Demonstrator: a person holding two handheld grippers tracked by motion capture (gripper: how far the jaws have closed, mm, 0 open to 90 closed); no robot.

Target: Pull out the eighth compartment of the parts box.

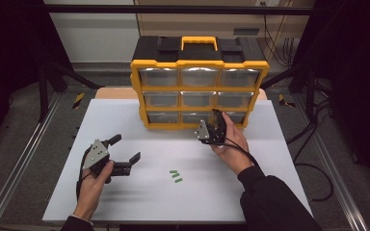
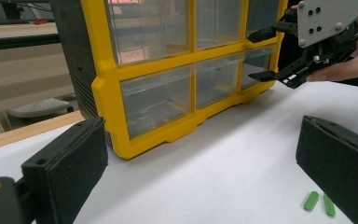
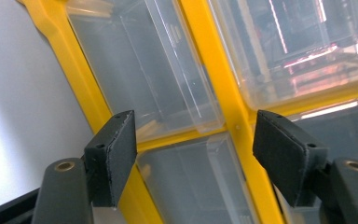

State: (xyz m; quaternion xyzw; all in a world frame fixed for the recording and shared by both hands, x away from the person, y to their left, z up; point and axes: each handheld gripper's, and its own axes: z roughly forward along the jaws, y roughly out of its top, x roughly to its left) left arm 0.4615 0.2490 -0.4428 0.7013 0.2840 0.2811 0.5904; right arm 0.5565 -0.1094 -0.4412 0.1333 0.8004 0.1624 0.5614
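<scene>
Now the right gripper (image 1: 215,126) hangs with jaws apart, nothing clamped, at the bottom row of the yellow drawer cabinet (image 1: 198,65), by its middle clear drawer (image 2: 220,79). Well apart, the left gripper (image 1: 124,150) rests wide open near three green plugs (image 1: 176,176) on the white tabletop (image 1: 125,192).

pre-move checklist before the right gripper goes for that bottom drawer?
1. Right gripper at the organizer's bottom row: ok.
2. Its jaws open, nothing between the pads: ok.
3. Which drawer handle they line up with: cannot tell.
4. Left gripper open, away from the organizer: ok.
5. Green pieces lie on the table, apart from both grippers: ok.
6. Target drawer's contents: cannot tell.
</scene>
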